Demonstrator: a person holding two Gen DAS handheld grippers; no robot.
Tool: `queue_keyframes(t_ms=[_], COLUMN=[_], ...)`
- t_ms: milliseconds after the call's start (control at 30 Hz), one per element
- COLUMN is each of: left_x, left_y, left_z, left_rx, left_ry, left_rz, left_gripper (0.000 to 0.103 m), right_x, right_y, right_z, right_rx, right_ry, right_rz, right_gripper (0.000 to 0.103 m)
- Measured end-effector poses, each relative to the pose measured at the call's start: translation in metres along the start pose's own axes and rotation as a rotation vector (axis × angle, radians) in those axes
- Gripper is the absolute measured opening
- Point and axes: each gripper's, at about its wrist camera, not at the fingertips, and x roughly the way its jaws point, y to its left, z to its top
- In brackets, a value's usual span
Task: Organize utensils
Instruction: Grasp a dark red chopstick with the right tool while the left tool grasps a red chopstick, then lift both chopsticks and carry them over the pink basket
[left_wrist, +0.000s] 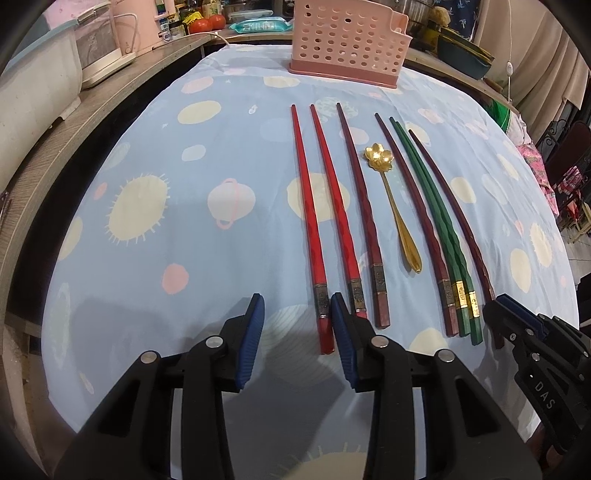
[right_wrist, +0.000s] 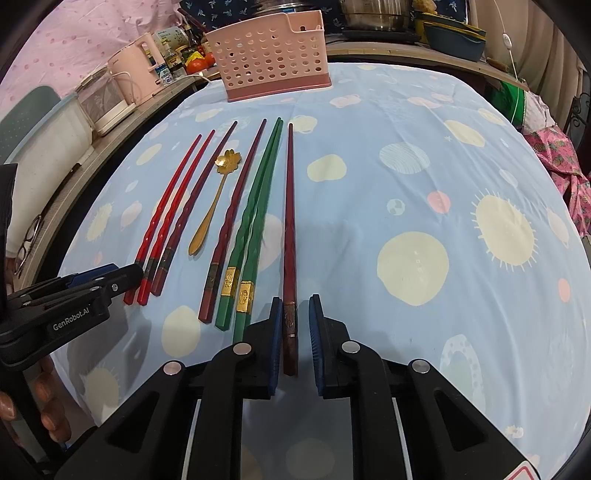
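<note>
The right gripper (right_wrist: 293, 328) straddles the thick end of the rightmost dark red chopstick (right_wrist: 289, 229), its jaws drawn in narrowly though a gap shows beside the far pad (real contact is unclear). The left gripper (left_wrist: 297, 317) hangs partly open over the butt of a bright red chopstick (left_wrist: 308, 221). All utensils, gold spoon (left_wrist: 391, 199) included, lie on the blue tablecloth (left_wrist: 184, 221), well short of the pink perforated holder (left_wrist: 347, 44).

A wooden counter (left_wrist: 110, 85) borders the blue patterned tablecloth (left_wrist: 184, 221); a pink kettle (right_wrist: 142, 70) stands on the counter.
</note>
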Motion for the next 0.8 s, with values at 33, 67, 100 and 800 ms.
queue_keyframes(t_ms=[33, 67, 100, 800], left_x=[0.0, 0.0, -0.001, -0.015], left_y=[0.001, 0.001, 0.002, 0.012], left_z=[0.0, 0.0, -0.001, 0.001], left_rx=[-0.001, -0.003, -0.006, -0.04], left_ry=[0.0, -0.001, -0.001, -0.03], left_rz=[0.0, -0.002, -0.004, -0.038], left_gripper=[0.031, 0.026, 0.021, 0.007], right_x=[0.0, 0.0, 0.0, -0.016], right_y=[-0.001, 0.0, 0.0, -0.003], right_z=[0.0, 0.0, 0.0, 0.002], right_rx=[0.0, 0.0, -0.001, 0.013], right_ry=[0.0, 0.0, 0.0, -0.024], right_rz=[0.0, 0.0, 0.0, 0.018], right_gripper=[0.013, 0.013, 0.013, 0.007])
